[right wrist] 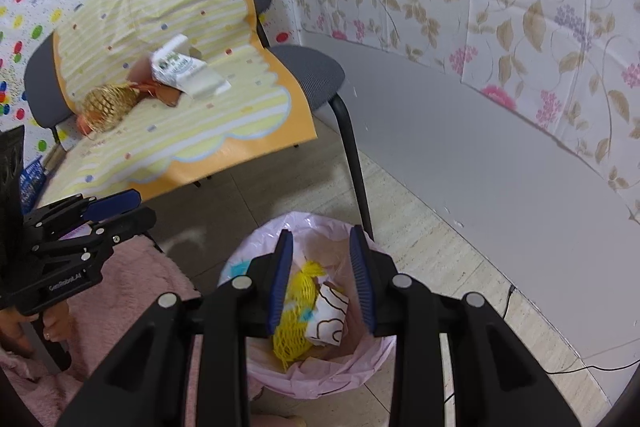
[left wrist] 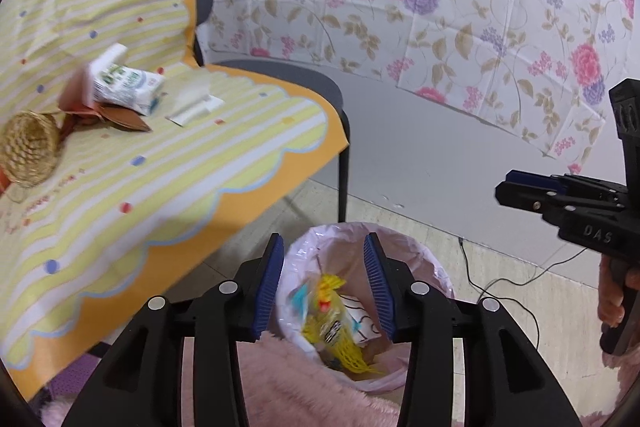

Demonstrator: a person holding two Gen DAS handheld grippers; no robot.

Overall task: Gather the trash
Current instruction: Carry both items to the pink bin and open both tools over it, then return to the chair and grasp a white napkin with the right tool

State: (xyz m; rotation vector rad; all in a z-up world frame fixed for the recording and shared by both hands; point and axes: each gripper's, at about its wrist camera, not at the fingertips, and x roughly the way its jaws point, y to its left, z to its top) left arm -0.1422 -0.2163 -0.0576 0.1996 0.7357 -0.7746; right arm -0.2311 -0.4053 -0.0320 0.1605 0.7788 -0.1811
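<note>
Both the left gripper [left wrist: 324,283] and the right gripper [right wrist: 322,281] are held with fingers apart and empty above the pink-lined bin [right wrist: 320,375]. The milk carton [left wrist: 126,87] is seen lying on the chair's striped cloth [left wrist: 160,187], well apart from them; it is judged light, crushable and best pinched across its flat sides.

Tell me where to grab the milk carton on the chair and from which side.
Grip the milk carton across its flat side panels near the middle, coming from above and the seat's front. It lies tipped on its side, leaning on brown scraps, gabled top toward the backrest, so the long flat faces suit the jaws best.
</note>
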